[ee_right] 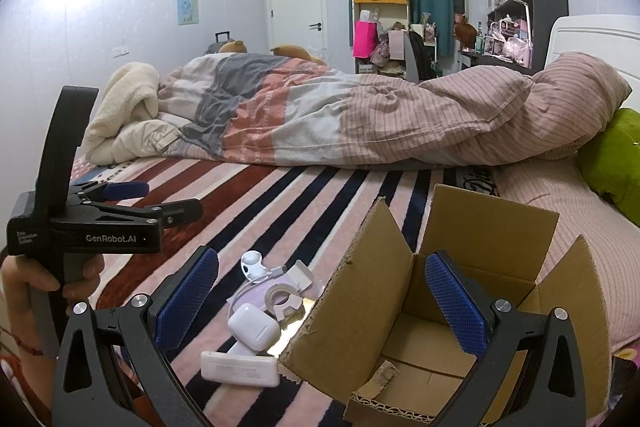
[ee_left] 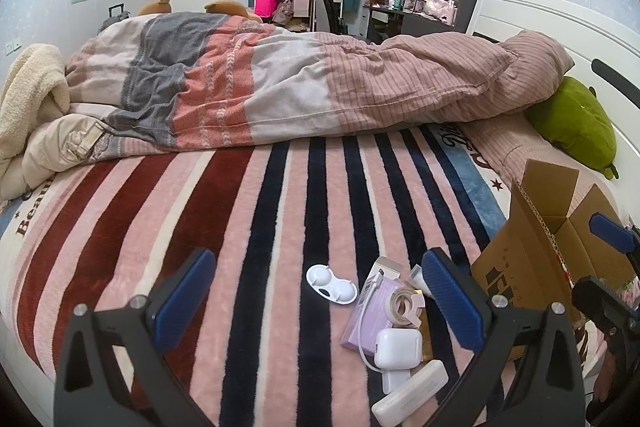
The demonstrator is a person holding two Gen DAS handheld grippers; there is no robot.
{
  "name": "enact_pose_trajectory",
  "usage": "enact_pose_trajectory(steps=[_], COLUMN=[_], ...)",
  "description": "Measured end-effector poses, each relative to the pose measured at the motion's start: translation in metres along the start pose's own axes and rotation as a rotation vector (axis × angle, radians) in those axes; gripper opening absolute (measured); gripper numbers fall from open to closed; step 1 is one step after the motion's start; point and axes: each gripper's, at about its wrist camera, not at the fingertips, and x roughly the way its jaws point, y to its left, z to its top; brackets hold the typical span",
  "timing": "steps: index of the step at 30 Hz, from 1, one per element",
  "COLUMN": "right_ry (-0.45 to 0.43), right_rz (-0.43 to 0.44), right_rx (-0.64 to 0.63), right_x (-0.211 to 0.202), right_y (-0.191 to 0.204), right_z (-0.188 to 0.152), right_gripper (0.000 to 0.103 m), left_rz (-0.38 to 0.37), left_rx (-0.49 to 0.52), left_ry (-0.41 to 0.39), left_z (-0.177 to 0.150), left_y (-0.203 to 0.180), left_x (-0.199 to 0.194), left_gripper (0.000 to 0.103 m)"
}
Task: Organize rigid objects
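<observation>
Hovering over the bed [ee_left: 280, 211] near its front edge, we are holding both tongs spread and pinching nothing: the left gripper [ee_left: 320, 303] above the pile, the right gripper [ee_right: 322, 301] over the box [ee_right: 472, 299] mouth. Going left to right, we are seeing the lens case [ee_left: 331, 285], light and slick, best pinched at its waist; the tape [ee_left: 404, 305], stiff, taken across its ring; the earbud case [ee_left: 398, 349], smooth and rounded, gripped on its flat faces; the power bank [ee_left: 410, 393], heavier, held mid-length.
</observation>
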Motion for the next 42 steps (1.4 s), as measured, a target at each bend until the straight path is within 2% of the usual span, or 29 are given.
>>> enact_pose_trajectory(steps=[8, 11, 15, 16, 18, 19, 23, 27, 31, 32, 35, 38, 42], right_ry=[0.008, 0.006, 0.007, 0.012, 0.031, 0.053, 0.167, 0.26, 0.34, 0.351, 0.385, 0.378, 0.36], right_rz=[0.002, 0.015, 0.06, 0.077, 0.117, 0.153, 0.225, 0.134, 0.038, 0.028, 0.017, 0.013, -0.005], right_rx=[-0.011, -0.023, -0.078, -0.097, -0.123, -0.127, -0.095, -0.099, -0.085, -0.071, -0.023, 0.013, -0.033], right_x=[-0.005, -0.012, -0.027, -0.028, -0.03, -0.026, 0.003, 0.044, 0.077, 0.081, 0.097, 0.099, 0.089], right_y=[0.003, 0.004, 0.026, 0.033, 0.052, 0.062, 0.089, 0.101, 0.096, 0.093, 0.087, 0.08, 0.084], right_z=[-0.003, -0.002, -0.011, -0.015, -0.025, -0.032, -0.066, -0.099, -0.116, -0.119, -0.126, -0.127, -0.125], right_gripper=[0.103, 0.103, 0.103, 0.1, 0.086, 0.083, 0.083, 0.083, 0.084, 0.088, 0.089, 0.088, 0.085], left_rz=[-0.001, -0.023, -0.038, -0.039, -0.046, -0.046, -0.027, -0.074, -0.076, -0.079, -0.085, -0.127, -0.224], left_rx=[0.017, 0.034, 0.04, 0.045, 0.066, 0.078, 0.081, 0.079, 0.088, 0.091, 0.084, 0.072, 0.067], left_ry=[-0.01, -0.03, -0.037, -0.04, -0.041, -0.041, -0.063, -0.037, -0.017, -0.005, 0.041, 0.068, 0.091], left_z=[0.008, 0.014, 0.014, 0.013, 0.01, 0.008, -0.004, -0.016, -0.027, -0.03, -0.036, -0.042, -0.049], left_y=[-0.008, -0.014, -0.016, -0.015, -0.013, -0.011, 0.004, 0.024, 0.041, 0.045, 0.053, 0.06, 0.061], left_x=[-0.003, -0.01, -0.012, -0.011, -0.009, -0.006, -0.001, 0.005, 0.011, 0.013, 0.02, 0.025, 0.027], left_gripper=[0.103, 0.103, 0.103, 0.103, 0.103, 0.103, 0.103, 0.103, 0.103, 0.103, 0.103, 0.102, 0.102])
